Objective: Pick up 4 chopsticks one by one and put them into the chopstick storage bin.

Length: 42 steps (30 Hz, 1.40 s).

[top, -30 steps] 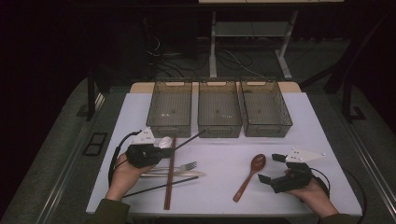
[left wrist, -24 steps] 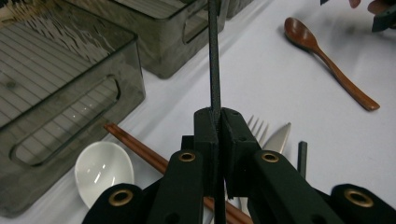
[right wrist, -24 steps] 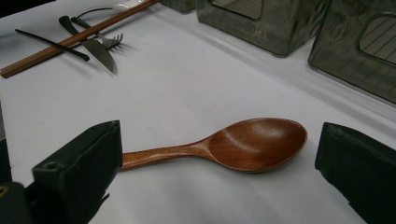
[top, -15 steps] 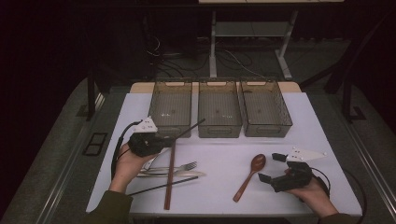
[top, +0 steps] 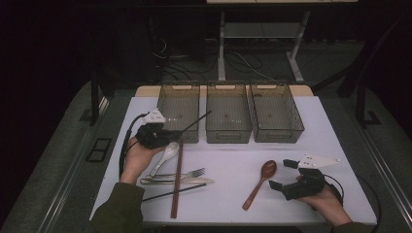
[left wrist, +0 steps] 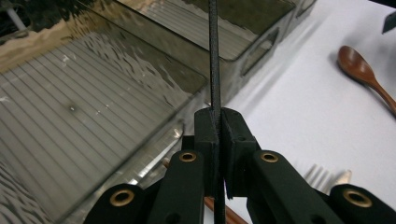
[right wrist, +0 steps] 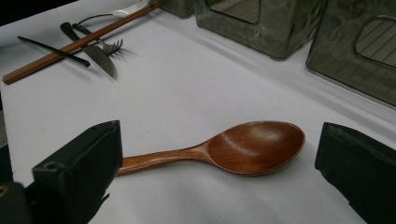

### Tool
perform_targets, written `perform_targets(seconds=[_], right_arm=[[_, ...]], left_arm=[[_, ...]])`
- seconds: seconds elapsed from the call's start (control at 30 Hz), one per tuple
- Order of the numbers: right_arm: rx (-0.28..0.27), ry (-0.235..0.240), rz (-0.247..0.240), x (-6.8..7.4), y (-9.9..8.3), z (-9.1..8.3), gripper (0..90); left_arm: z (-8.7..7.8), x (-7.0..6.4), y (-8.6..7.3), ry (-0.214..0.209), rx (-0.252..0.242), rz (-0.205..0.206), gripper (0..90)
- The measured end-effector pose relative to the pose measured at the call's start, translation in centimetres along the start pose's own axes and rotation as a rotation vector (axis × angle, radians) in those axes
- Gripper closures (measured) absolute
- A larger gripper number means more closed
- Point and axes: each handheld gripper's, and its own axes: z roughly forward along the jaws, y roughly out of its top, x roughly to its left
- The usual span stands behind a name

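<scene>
My left gripper (top: 170, 134) is shut on a thin black chopstick (top: 197, 120), which slants up and to the right over the left bin's (top: 178, 99) near rim. In the left gripper view the jaws (left wrist: 218, 126) pinch that chopstick (left wrist: 214, 56) above the bin's edge (left wrist: 140, 154). My right gripper (top: 283, 174) rests open on the table at the right, its jaws on either side of a brown wooden spoon (top: 260, 183). The right gripper view has the spoon's bowl (right wrist: 254, 147) lying between the spread jaws (right wrist: 219, 140), untouched.
Three smoky plastic bins stand in a row at the back: left, middle (top: 228, 131) and right (top: 276, 131). In front of the left bin lie a white spoon (top: 165, 155), brown chopsticks (top: 177, 184), a fork (top: 187, 173), a knife (top: 189, 181) and a second black chopstick (top: 175, 192).
My left gripper rose off the table with the black chopstick and moved back toward the left bin. The right gripper stayed beside the wooden spoon.
</scene>
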Motion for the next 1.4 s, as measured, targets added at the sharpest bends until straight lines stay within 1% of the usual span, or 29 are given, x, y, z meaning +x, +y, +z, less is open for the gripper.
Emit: perform_targets(seconds=[0.03, 0.07, 0.13, 0.23, 0.33, 0.4, 0.47, 0.53, 0.57, 0.63, 0.67, 0.7, 0.8, 0.87, 0.9, 0.93, 0.97, 1.03, 1.17, 1.23, 1.3, 1.33, 1.4], right_arm=[[0.0, 0.001, -0.001, 0.0, 0.0, 0.0, 1.0], [0.001, 0.0, 0.001, 0.0, 0.0, 0.0, 1.0], [0.001, -0.001, 0.001, 0.0, 0.0, 0.0, 1.0], [-0.002, 0.0, -0.002, 0.0, 0.0, 0.0, 1.0], [-0.003, 0.001, -0.001, 0.0, 0.0, 0.0, 1.0], [-0.005, 0.005, 0.005, 0.0, 0.0, 0.0, 1.0], [-0.004, 0.006, 0.004, -0.1, 0.0, 0.0, 1.0], [-0.006, 0.006, 0.005, 0.0, 0.0, 0.0, 1.0], [-0.007, 0.006, 0.006, 0.0, 0.0, 0.0, 1.0], [-0.007, 0.008, 0.006, 0.0, 0.0, -0.1, 1.0], [-0.007, 0.008, 0.005, 0.0, 0.0, -0.1, 1.0], [-0.006, 0.008, 0.005, 0.0, 0.0, -0.1, 1.0], [-0.007, 0.009, 0.005, 0.0, 0.0, 0.0, 1.0], [-0.008, 0.01, 0.007, 0.0, 0.0, -0.1, 1.0], [-0.009, 0.011, 0.009, 0.0, 0.0, -0.1, 1.0], [-0.011, 0.011, 0.008, 0.0, 0.0, -0.1, 1.0], [-0.01, 0.012, 0.009, 0.0, 0.0, -0.2, 1.0], [-0.01, 0.013, 0.009, 0.0, 0.0, -0.2, 1.0], [-0.015, 0.017, 0.007, 0.0, 0.0, -0.2, 1.0], [-0.017, 0.017, 0.008, 0.0, 0.0, -0.3, 1.0], [-0.019, 0.016, 0.009, 0.0, 0.0, -0.3, 1.0], [-0.02, 0.017, 0.01, 0.0, 0.0, -0.3, 1.0], [-0.021, 0.019, 0.01, 0.0, 0.0, -0.4, 1.0]], left_arm=[[0.1, 0.2, 0.2, 0.015, 0.004, -0.001, 85.4], [0.2, 0.4, 0.5, 0.027, 0.016, 0.007, 85.4], [0.5, 0.8, 0.9, 0.045, 0.026, 0.003, 85.5], [0.7, 1.6, 1.4, 0.059, 0.026, -0.013, 85.5], [1.1, 2.5, 1.8, 0.069, 0.016, -0.038, 85.5], [1.5, 3.1, 1.9, 0.084, 0.022, -0.05, 85.5], [1.9, 3.8, 1.9, 0.086, 0.009, -0.079, 85.5], [2.3, 4.3, 1.9, 0.099, 0.012, -0.102, 85.5], [2.5, 4.6, 2.0, 0.104, 0.014, -0.105, 85.5], [2.9, 5.0, 2.1, 0.115, 0.01, -0.132, 85.4], [3.1, 5.2, 2.1, 0.119, 0.018, -0.131, 85.4], [3.2, 5.4, 2.2, 0.121, 0.014, -0.145, 85.4], [3.6, 6.0, 2.5, 0.134, 0.014, -0.164, 85.4], [3.9, 6.4, 2.8, 0.14, 0.019, -0.162, 85.4], [4.0, 6.6, 3.0, 0.144, 0.029, -0.155, 85.4], [4.1, 6.8, 3.1, 0.148, 0.035, -0.157, 85.4], [4.2, 7.1, 3.2, 0.158, 0.039, -0.157, 85.3], [4.4, 7.5, 3.3, 0.165, 0.031, -0.174, 85.3], [5.0, 8.0, 3.5, 0.188, 0.046, -0.179, 85.2], [5.3, 8.2, 3.6, 0.198, 0.052, -0.191, 85.2], [5.5, 8.5, 3.6, 0.219, 0.062, -0.195, 85.2], [5.6, 8.6, 3.6, 0.226, 0.064, -0.209, 85.2], [5.7, 8.8, 3.5, 0.235, 0.058, -0.219, 85.0]])
